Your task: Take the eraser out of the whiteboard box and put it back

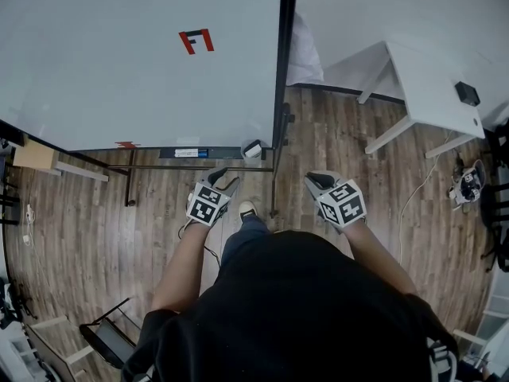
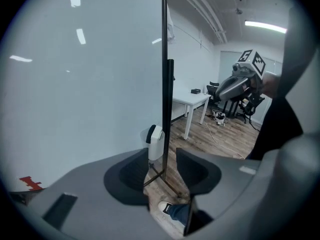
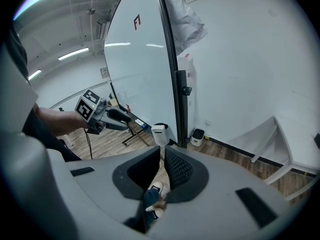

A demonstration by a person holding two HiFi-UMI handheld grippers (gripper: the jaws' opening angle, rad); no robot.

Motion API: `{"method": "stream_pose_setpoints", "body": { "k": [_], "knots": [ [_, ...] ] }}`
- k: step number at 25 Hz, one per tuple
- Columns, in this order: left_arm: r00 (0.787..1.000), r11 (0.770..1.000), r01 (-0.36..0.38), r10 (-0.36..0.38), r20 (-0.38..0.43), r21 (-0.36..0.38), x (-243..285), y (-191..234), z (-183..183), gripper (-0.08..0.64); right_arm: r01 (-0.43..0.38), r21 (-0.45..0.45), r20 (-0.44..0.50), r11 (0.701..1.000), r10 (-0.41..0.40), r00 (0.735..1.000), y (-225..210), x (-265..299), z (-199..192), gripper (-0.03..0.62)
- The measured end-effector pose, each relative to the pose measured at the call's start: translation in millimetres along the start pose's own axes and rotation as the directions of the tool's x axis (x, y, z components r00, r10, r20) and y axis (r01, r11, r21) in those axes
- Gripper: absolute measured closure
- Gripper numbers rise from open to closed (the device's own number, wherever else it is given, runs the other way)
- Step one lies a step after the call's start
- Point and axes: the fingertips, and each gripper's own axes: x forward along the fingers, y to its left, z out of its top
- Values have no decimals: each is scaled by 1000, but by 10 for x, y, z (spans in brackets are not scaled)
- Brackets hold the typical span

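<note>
Holding both grippers short of the whiteboard (image 1: 135,62), we've got the left gripper (image 1: 218,173) part open and empty, the right gripper (image 1: 316,180) all but closed on nothing. The eraser (image 2: 151,133) sits in the whiteboard box (image 1: 253,148) at the board's lower corner.

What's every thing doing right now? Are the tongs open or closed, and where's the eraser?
left tongs: open, nothing between them.
right tongs: shut, empty.
eraser: sitting in its box, untouched.
whiteboard box: at the whiteboard's bottom corner, eraser inside.
whiteboard: upright, almost blank, one red mark near the top.
</note>
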Motion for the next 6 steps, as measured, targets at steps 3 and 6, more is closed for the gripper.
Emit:
{"method": "stream_pose_setpoints", "body": {
  "k": [3, 6],
  "knots": [
    [1000, 1000, -18, 18, 3, -15, -80, -19, -76, 390, -3, -4, 3, 1000, 3, 1000, 22, -22, -2, 571],
    [1000, 999, -31, 31, 2, -31, -160, -52, -169, 390, -5, -5, 6, 1000, 5, 1000, 48, -55, -12, 571]
  ]
}}
